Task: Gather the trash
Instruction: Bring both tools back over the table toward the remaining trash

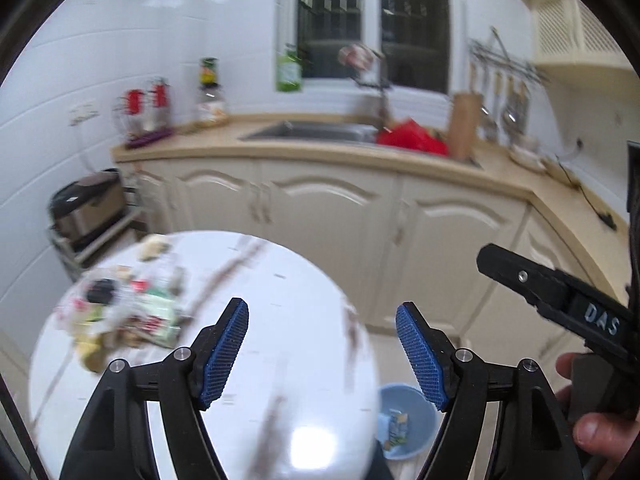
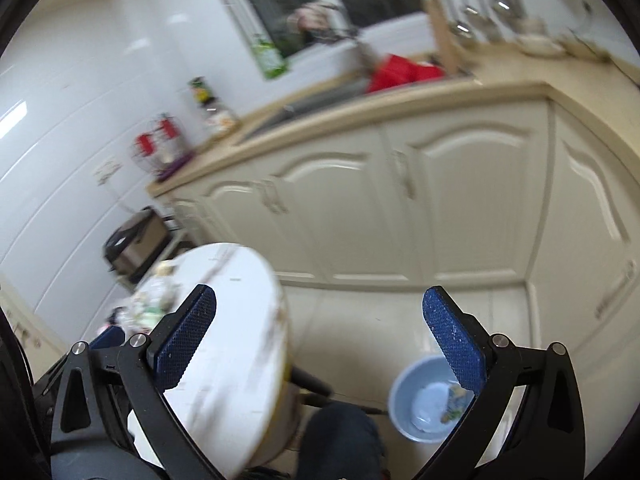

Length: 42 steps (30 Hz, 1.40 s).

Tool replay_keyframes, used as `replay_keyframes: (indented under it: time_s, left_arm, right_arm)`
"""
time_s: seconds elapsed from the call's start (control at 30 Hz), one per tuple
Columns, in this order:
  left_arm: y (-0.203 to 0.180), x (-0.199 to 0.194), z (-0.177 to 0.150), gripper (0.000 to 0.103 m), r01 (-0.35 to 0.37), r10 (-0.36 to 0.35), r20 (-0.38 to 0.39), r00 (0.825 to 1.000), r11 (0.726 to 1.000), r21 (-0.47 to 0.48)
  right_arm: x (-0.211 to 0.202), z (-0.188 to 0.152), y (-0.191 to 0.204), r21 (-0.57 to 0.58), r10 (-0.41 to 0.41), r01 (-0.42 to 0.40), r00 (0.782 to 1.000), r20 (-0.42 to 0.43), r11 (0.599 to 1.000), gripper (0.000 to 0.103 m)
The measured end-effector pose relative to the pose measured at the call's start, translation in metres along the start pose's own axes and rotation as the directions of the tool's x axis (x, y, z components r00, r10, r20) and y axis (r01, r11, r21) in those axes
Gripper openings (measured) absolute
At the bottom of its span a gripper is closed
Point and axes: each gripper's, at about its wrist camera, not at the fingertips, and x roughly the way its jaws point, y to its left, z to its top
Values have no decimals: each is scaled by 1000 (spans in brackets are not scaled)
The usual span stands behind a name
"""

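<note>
From the left wrist, the left tongs (image 1: pixel 322 354) stand apart with nothing between the blue pads, raised above the round white tabletop (image 1: pixel 280 280). The trash pile (image 1: pixel 124 312), wrappers and scraps, lies on the tabletop's far left side. The blue bin (image 1: pixel 416 412) sits on the floor at the tabletop's right edge, some trash already inside. The right tongs (image 1: pixel 552 292) reach in from the right.

From the right wrist, the right tongs (image 2: pixel 320 340) are also apart and empty, the bin (image 2: pixel 404 396) below. Judged next: go left to the pile, pinch one wrapper squarely, then release directly over the bin.
</note>
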Motion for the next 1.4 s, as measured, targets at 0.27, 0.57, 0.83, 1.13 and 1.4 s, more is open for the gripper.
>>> replay_keyframes:
  time_s: [0.27,0.57,0.83,1.13,1.4]
  left_arm:
    - [55,-145,-60,102,-134,148,133,980,985,-109]
    - [82,-218,-106,102,-250,280,127,951,944,-215]
    - [95,-263,-104,102,-317,362,132,923,908,-274]
    - [107,-281,-132,102,-377,438,161,884,874,-307]
    - [124,-268,-140,102,-375,411,33,911,858,-351]
  right_arm:
    - [-6,-1,105,-152,96,-89,995,37,984,103]
    - [-10,-14,191,-283,148,-130,988,42,950,103]
    - [-10,-32,243,-378,188,-160,981,39,912,103]
    - [0,-46,263,-442,182,-147,983,38,885,103]
    - [41,-56,262,-472,140,-154,988,-66,868,103]
